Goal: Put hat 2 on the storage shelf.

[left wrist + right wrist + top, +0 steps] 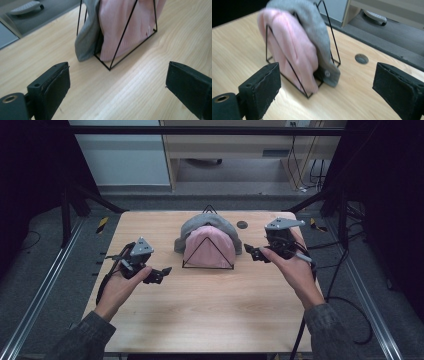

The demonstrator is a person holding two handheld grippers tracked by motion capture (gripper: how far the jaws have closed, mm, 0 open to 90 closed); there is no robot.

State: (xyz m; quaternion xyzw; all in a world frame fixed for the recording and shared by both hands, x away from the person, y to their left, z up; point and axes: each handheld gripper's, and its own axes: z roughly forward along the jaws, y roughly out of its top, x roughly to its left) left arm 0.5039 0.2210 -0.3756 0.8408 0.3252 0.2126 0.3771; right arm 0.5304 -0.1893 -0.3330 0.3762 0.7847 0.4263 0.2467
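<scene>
Now both hats sit on the wire stand (207, 261) at centre frame of the high view: the pink hat (210, 248) in front, the grey hat (202, 226) draped behind it. The left gripper (159, 274) sits lower left of the stand, the right gripper (254, 252) just to its right, both clear of the cloth. Each gripper view shows wide-open jaws with nothing between them, only bare table (210, 315). Looks like the hanging is done; what remains, at most, is tidying.
</scene>
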